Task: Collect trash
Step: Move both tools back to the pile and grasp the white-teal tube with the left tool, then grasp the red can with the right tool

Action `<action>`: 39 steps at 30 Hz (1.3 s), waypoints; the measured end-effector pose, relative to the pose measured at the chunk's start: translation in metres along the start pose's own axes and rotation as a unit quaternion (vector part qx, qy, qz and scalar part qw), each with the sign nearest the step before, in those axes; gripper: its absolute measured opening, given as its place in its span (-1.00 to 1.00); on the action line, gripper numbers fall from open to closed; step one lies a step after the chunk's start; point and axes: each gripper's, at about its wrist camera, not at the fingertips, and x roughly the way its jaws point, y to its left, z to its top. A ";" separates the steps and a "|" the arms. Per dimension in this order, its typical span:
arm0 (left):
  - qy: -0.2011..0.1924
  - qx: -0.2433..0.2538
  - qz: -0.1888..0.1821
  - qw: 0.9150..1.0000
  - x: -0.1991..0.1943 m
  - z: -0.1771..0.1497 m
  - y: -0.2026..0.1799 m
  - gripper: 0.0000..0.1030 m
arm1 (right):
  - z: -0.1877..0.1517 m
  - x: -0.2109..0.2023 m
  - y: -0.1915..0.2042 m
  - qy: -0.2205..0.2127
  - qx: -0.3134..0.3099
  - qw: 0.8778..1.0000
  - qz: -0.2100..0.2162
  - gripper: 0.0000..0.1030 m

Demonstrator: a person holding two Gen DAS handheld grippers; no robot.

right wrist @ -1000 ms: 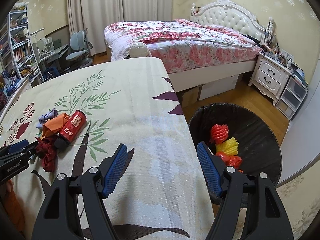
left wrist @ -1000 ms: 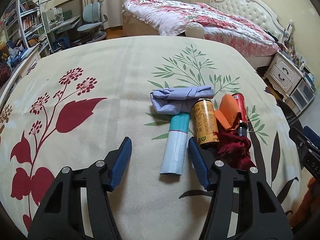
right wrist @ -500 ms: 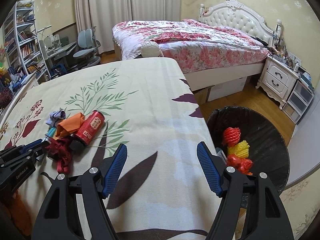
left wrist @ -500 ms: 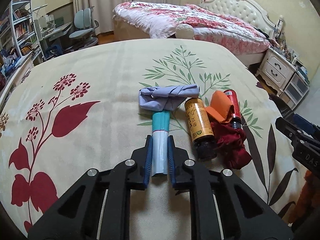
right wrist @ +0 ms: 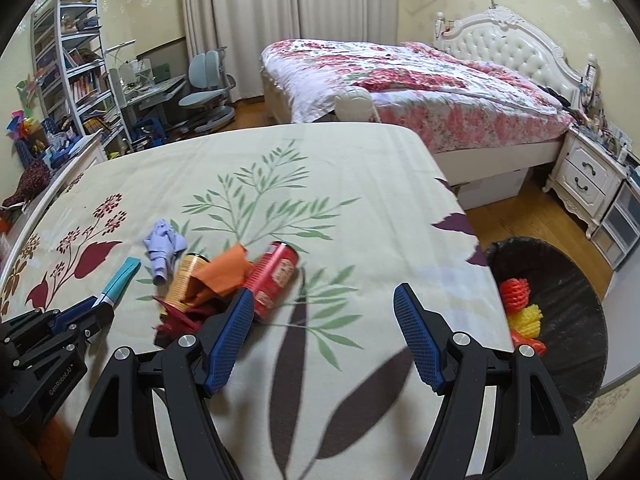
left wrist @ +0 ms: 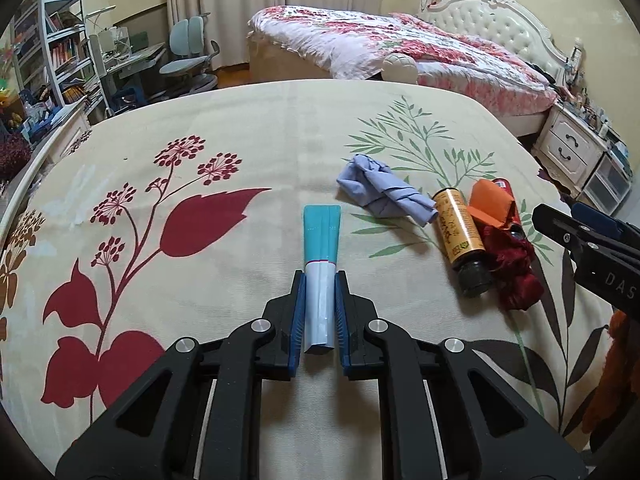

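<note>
Pointing steeply down over the floral cloth (left wrist: 280, 128), the left gripper (left wrist: 320, 312) is pinched on the near, pale end of a rolled blue packet (left wrist: 321, 240), whose long axis runs near to far, teal end away. To its right, beside the crumpled trash pile, the right gripper (right wrist: 324, 336) is held spread, nothing between its pads, angled down toward the red can (right wrist: 277, 276).

left gripper (right wrist: 96, 304) body, near left in the right wrist view: "GenRobot.AI"
right gripper (left wrist: 592, 240) body, right edge of the left wrist view: "DAS", cut off by the edge
gold can (left wrist: 460, 232): dark print, too small to read
red can (right wrist: 276, 276): pale print, blurred, not readable
</note>
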 end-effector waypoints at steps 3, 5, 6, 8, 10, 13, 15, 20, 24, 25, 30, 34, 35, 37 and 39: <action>0.002 -0.010 0.003 1.000 0.001 0.002 0.009 -0.73 | 0.002 0.011 0.009 0.011 -0.007 1.000 0.003 0.36; 0.001 -0.014 0.006 1.000 0.001 0.003 0.014 -0.73 | 0.001 0.015 0.012 0.017 -0.012 1.000 0.001 0.36; 0.001 -0.016 0.006 1.000 0.001 0.003 0.016 -0.73 | 0.000 0.016 0.013 0.020 -0.014 1.000 0.000 0.36; 0.002 -0.021 0.005 1.000 0.002 0.003 0.020 -0.72 | -0.001 0.017 0.012 0.021 -0.017 1.000 -0.008 0.36; 0.002 -0.024 0.004 1.000 0.003 0.003 0.021 -0.72 | -0.002 0.016 0.007 0.023 -0.014 1.000 -0.012 0.36; 0.001 -0.025 0.003 1.000 0.004 0.003 0.022 -0.70 | 0.000 0.017 0.004 0.024 -0.012 1.000 -0.014 0.34; 0.002 -0.026 0.004 1.000 0.004 0.003 0.022 -0.69 | 0.004 0.019 0.005 0.023 -0.014 1.000 -0.014 0.34; 0.003 -0.029 0.004 1.000 0.006 0.007 0.023 -0.63 | 0.008 0.026 0.011 0.025 -0.024 0.999 -0.009 0.04; 0.003 -0.028 0.002 1.000 0.008 0.009 0.024 -0.61 | 0.005 0.029 0.010 0.033 -0.024 0.999 -0.003 -0.25; 0.003 -0.029 0.002 1.000 0.008 0.009 0.024 -0.61 | 0.003 0.029 0.009 0.035 -0.023 0.999 -0.002 -0.34; 0.001 -0.028 -0.001 1.000 0.009 0.010 0.024 -0.60 | -0.002 0.025 0.002 0.034 -0.015 0.999 0.001 -0.44; -0.003 -0.017 -0.004 1.000 0.008 0.009 0.021 -0.69 | -0.003 0.023 -0.003 0.032 -0.010 0.999 0.002 -0.46; -0.003 -0.015 -0.005 1.000 0.008 0.009 0.020 -0.71 | -0.004 0.022 -0.004 0.031 -0.009 0.999 0.001 -0.46; -0.005 -0.012 -0.004 1.000 0.007 0.008 0.018 -0.72 | -0.005 0.019 -0.007 0.029 -0.007 1.000 -0.001 -0.47; -0.008 -0.014 -0.005 1.000 0.005 0.008 0.018 -0.73 | -0.006 0.017 -0.009 0.028 -0.006 1.000 -0.002 -0.47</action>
